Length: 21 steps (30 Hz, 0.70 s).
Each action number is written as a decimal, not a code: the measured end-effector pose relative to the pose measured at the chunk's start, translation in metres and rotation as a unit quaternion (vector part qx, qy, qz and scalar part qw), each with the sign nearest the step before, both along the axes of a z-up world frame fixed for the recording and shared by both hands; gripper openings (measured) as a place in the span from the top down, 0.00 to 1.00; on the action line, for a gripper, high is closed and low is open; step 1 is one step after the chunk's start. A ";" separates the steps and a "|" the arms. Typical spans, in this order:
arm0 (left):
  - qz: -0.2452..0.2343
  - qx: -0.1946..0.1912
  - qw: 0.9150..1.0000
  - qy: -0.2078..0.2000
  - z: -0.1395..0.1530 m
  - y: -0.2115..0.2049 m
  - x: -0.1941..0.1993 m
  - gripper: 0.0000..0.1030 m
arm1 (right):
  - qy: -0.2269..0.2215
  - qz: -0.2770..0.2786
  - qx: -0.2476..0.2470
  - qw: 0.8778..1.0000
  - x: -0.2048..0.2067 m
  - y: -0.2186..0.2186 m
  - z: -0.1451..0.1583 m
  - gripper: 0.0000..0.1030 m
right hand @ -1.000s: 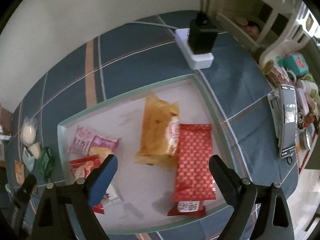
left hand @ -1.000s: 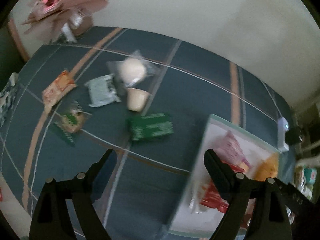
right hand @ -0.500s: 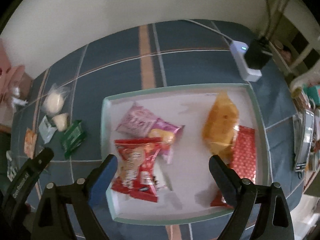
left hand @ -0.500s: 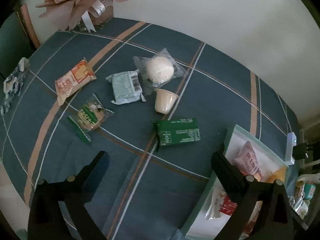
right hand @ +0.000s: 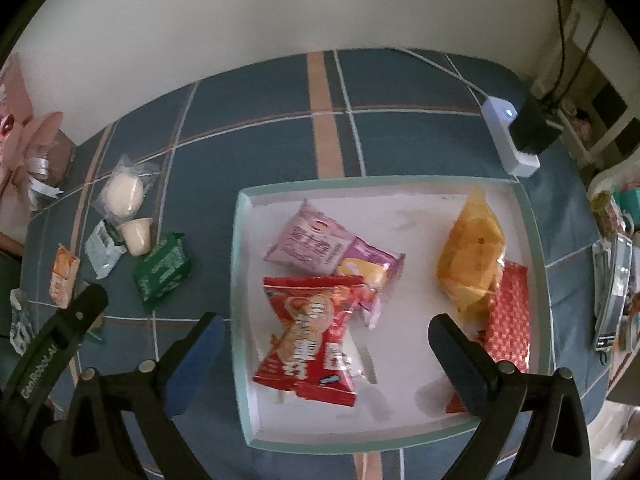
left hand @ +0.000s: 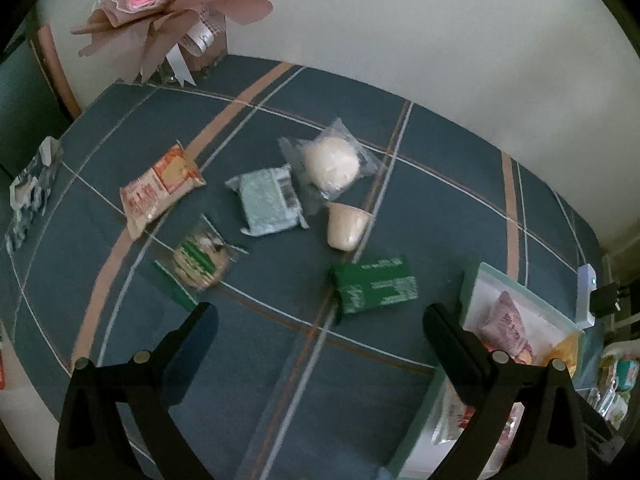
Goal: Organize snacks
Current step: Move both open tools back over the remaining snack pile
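Note:
My left gripper (left hand: 320, 320) is open and empty above the blue plaid tablecloth, just short of a green packet (left hand: 374, 290). Beyond it lie a small cream cup (left hand: 346, 226), a wrapped white bun (left hand: 330, 162), a pale blue packet (left hand: 268, 202), a green-striped biscuit pack (left hand: 200, 260) and an orange packet (left hand: 160, 188). My right gripper (right hand: 324, 336) is open and empty over a white tray with a green rim (right hand: 236, 240). The tray holds a red snack bag (right hand: 312, 344), a pink packet (right hand: 312, 246), a yellow bag (right hand: 474, 256) and a red patterned packet (right hand: 510, 320).
A pink flower bouquet (left hand: 160, 8) stands at the far left corner. A white power strip with a black plug (right hand: 516, 136) lies behind the tray. Cluttered items and a phone (right hand: 612, 288) sit at the right edge. My left gripper also shows in the right wrist view (right hand: 52, 344).
Both cameras have swung left. The left view now centres on the loose snacks, with the tray at its right edge. The right view has shifted from the tray's right half to its whole width.

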<state>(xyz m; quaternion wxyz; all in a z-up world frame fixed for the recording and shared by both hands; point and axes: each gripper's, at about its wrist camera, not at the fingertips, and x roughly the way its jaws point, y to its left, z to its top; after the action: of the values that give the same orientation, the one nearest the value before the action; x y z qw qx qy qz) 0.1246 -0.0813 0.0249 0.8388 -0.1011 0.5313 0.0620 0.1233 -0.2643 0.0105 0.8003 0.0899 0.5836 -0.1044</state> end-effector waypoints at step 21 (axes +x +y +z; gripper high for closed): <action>0.065 0.056 0.996 -0.002 -0.001 0.099 0.005 0.01 | 0.006 0.083 0.008 0.997 0.007 0.104 -0.025 0.00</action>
<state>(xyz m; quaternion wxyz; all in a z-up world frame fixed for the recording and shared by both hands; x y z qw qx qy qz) 0.1299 0.0178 0.0238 0.8385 -0.0881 0.5176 0.1461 0.1302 -0.1604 -0.0144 0.8016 0.0471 0.5951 -0.0335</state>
